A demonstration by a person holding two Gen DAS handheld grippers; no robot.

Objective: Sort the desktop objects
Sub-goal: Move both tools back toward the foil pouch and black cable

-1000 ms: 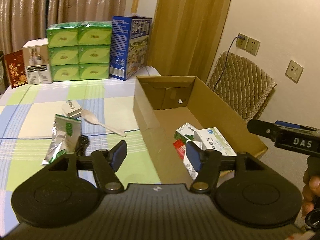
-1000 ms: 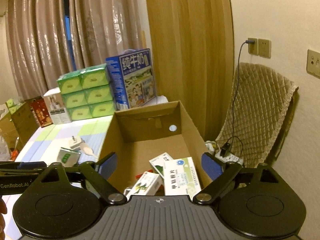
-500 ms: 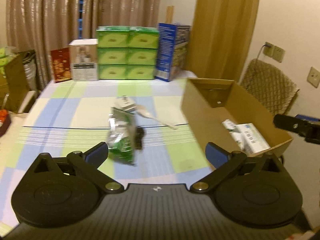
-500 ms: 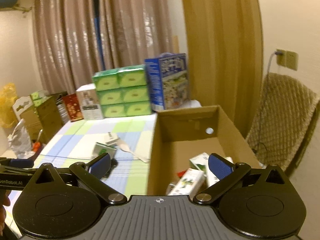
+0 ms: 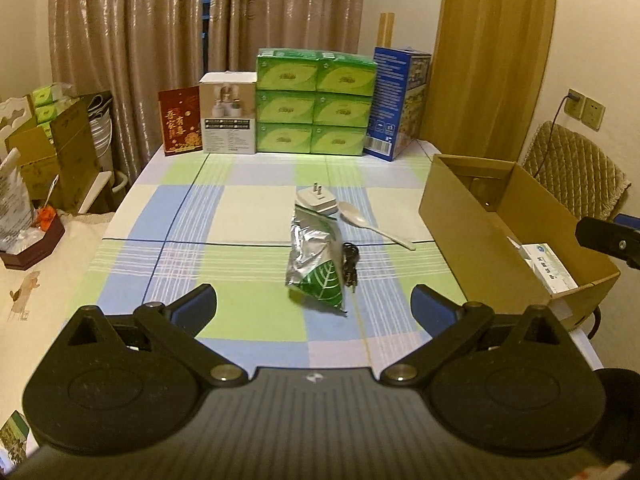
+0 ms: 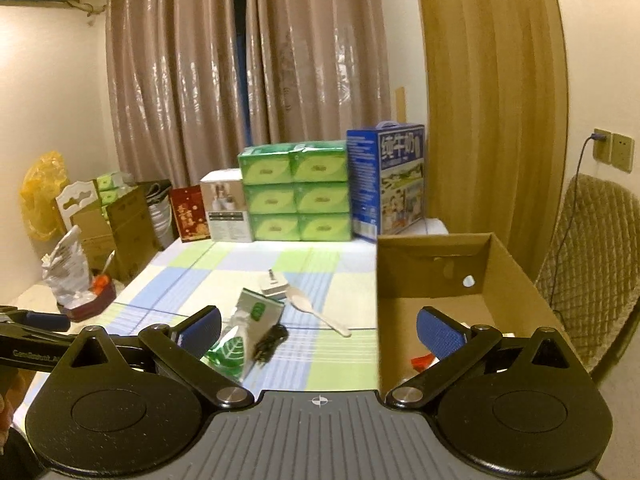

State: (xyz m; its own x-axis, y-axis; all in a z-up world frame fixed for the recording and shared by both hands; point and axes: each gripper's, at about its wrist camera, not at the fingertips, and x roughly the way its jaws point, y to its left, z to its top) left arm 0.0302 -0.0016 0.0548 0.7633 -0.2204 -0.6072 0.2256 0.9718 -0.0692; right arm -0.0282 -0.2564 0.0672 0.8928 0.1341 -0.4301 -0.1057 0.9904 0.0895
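Left gripper point(image 5: 314, 304) and right gripper point(image 6: 319, 326) both spread wide, empty. Crinkled foil pouch point(image 5: 316, 264) lies mid-table point(image 5: 248, 224) beside coiled black cable point(image 5: 351, 261), white plug point(image 5: 317, 201), plastic spoon point(image 5: 374, 229). Open cardboard box point(image 5: 476, 224) at right edge holds cartons point(image 5: 550, 270).

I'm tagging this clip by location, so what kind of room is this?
Most likely a room in a home, not an office or lab: floor-length curtains, a table with a checked tablecloth, stacked green tissue packs and a padded chair by wall sockets.
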